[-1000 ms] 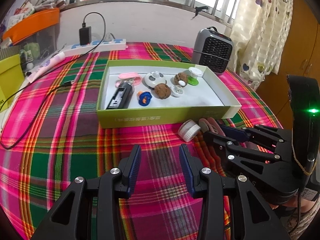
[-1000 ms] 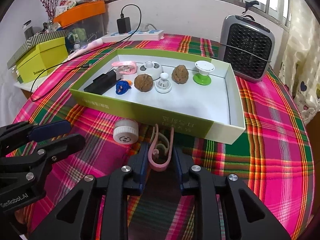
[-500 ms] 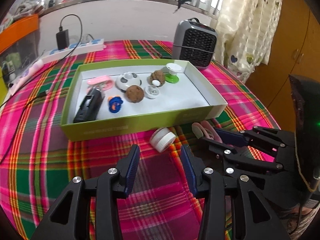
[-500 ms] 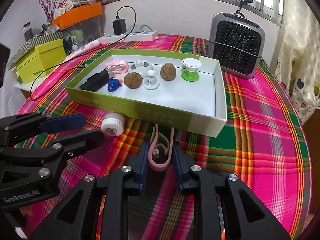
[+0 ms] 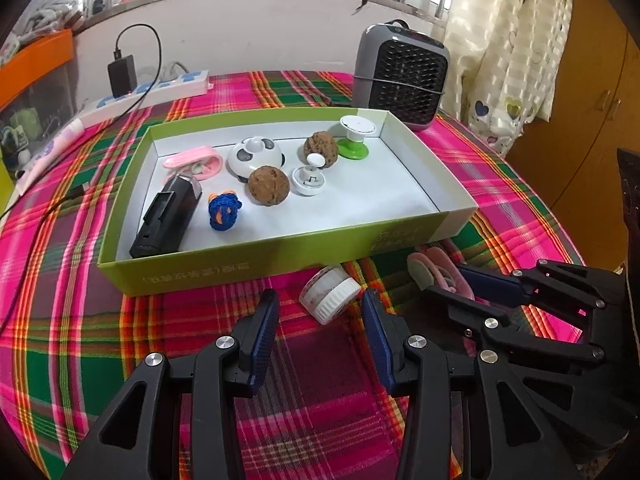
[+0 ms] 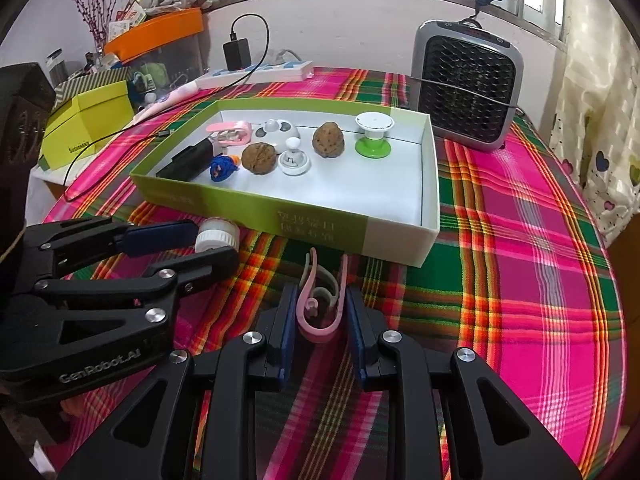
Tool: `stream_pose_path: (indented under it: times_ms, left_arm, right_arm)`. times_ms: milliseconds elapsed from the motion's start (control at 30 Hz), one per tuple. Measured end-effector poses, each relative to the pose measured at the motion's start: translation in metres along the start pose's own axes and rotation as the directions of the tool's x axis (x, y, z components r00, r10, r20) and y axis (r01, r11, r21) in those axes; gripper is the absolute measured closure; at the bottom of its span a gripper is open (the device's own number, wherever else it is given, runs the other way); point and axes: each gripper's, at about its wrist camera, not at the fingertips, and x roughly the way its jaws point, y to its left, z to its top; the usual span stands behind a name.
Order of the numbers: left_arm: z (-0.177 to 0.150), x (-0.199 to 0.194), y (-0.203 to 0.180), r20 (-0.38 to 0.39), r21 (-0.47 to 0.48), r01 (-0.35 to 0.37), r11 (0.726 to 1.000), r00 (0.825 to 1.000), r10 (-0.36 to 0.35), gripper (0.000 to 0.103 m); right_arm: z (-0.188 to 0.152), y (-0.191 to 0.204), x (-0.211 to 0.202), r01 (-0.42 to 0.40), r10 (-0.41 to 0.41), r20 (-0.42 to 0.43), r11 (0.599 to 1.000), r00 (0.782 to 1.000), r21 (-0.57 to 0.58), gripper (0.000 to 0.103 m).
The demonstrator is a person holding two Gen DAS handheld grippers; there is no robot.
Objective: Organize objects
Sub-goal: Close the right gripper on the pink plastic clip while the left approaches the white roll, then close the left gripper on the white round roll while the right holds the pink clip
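There is one green box (image 5: 240, 268) on the checked cloth (image 5: 320, 420), and inside it I count nine little things: two brown walnuts (image 5: 268, 185), one black block (image 5: 168, 216), one blue and orange knitted toy (image 5: 224, 211), one pink clip (image 5: 192, 162), one round white and grey toy (image 5: 256, 156), one small white knob (image 5: 309, 180), and one white and green stand (image 5: 355, 136). That makes eight kinds, with the walnuts as a pair. Outside the box, just in front of its near wall, lie two more things. One is a small white jar (image 5: 330, 294) tipped on its side, with its round face turned toward the box and its ribbed cap toward the camera. The left gripper (image 5: 320, 320) has its two blue fingers apart, one on each side of the jar, and they do not press on it. The other thing is a second pink clip (image 6: 320, 304). The right gripper (image 6: 320, 312) holds it tight between its blue fingers, so this gripper is narrow. The clip's round bend sits back between the fingers and its two long arms point away toward the box, so it runs longways from the gripper to the box. One grey heater (image 6: 468, 88) stands behind the box, and one white power strip (image 5: 148, 92) lies by the wall.
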Motion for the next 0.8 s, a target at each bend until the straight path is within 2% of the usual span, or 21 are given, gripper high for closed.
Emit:
stream_pose_path:
  times_ms: [300, 500, 800]
  left_arm:
    - [0.0028, 0.0036, -0.0030, 0.008, 0.010, -0.016, 1.000, 1.000, 0.016, 0.063]
    - [0.0027, 0.0036, -0.0033, 0.008, 0.009, -0.015, 1.000, 1.000, 0.015, 0.074]
    - [0.0025, 0.0037, -0.0040, 0.009, 0.009, -0.016, 1.000, 1.000, 0.016, 0.074]
  right_arm:
    - [-0.0007, -0.0012, 0.0006, -0.005, 0.005, -0.002, 1.000, 1.000, 0.002, 0.079]
    - [-0.0008, -0.0008, 0.0006, -0.005, 0.005, -0.002, 1.000, 1.000, 0.002, 0.079]
    - [-0.0008, -0.0007, 0.0003, -0.007, 0.007, -0.002, 1.000, 1.000, 0.004, 0.079]
